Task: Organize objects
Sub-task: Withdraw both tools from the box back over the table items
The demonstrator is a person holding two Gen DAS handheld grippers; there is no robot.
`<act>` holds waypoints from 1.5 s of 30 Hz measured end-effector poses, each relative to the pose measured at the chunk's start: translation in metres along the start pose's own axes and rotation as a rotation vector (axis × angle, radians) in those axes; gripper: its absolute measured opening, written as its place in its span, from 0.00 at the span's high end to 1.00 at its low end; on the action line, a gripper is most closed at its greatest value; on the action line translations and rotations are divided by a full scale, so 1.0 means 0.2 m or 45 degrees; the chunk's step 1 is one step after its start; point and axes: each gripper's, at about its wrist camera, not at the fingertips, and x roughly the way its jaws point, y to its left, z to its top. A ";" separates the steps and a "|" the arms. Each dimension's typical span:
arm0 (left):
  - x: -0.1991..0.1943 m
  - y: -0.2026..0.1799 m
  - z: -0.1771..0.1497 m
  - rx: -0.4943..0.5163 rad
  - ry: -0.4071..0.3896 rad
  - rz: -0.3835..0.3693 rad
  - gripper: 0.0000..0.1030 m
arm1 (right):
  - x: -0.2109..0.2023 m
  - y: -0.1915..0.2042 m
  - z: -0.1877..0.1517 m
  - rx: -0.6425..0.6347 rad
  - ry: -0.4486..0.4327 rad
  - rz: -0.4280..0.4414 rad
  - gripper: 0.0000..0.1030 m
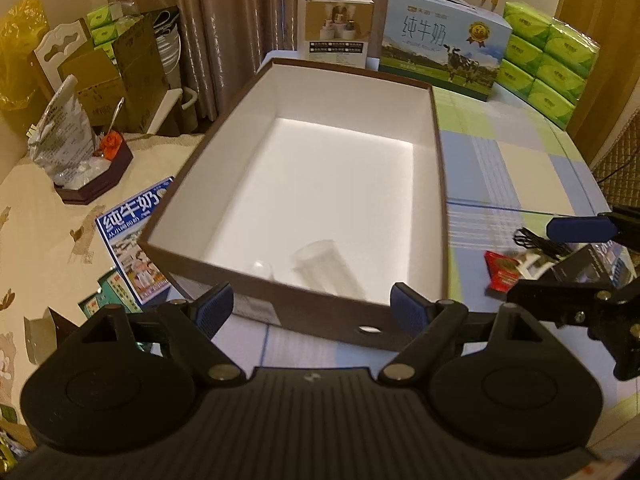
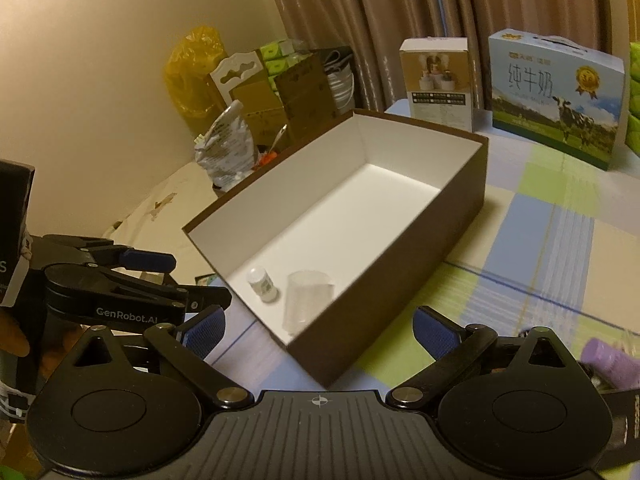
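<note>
A brown cardboard box (image 1: 280, 312) with a white interior sits open on a checked tablecloth (image 1: 512, 168) of pale blue, green and cream squares. Inside it, at the near end, lie a small white bottle (image 2: 262, 280) on its side and a clear plastic cup (image 2: 306, 300), also tipped over, the two just beside each other and close to the near wall; the rest of the box floor is bare white. The left gripper (image 1: 314, 308) hovers above the near edge of the box with its blue-padded jaws spread wide and nothing between them. The right gripper (image 2: 320, 326) is likewise released, jaws standing wide apart over the box's near corner, gripping nothing. Each tong shows in the other's view (the left one appears at the left edge of the right wrist camera, marked GenRobot.AI). On the cloth to the right of the box lie a small red packet (image 1: 502, 276), a coiled black cable (image 1: 536, 242) and a dark box (image 1: 580, 268); a purple cylinder (image 2: 612, 364) shows blurred at the right edge of the right wrist view. Behind the box stand a blue milk carton case (image 1: 444, 44), a small white product box (image 1: 334, 26) and stacked green tissue packs (image 1: 548, 60), with brown curtains (image 1: 224, 20) beyond.
</note>
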 end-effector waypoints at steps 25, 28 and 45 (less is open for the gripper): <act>-0.07 -0.55 -0.16 0.058 0.049 -0.116 0.20 | -0.42 -0.39 -0.33 0.190 0.025 -0.089 0.05; -0.06 -0.62 -0.16 0.077 0.056 -0.142 0.20 | -0.47 -0.45 -0.37 0.230 0.022 -0.123 0.05; 0.08 -0.95 -0.17 0.179 0.097 -0.223 0.27 | -0.74 -0.76 -0.54 0.427 -0.018 -0.314 0.05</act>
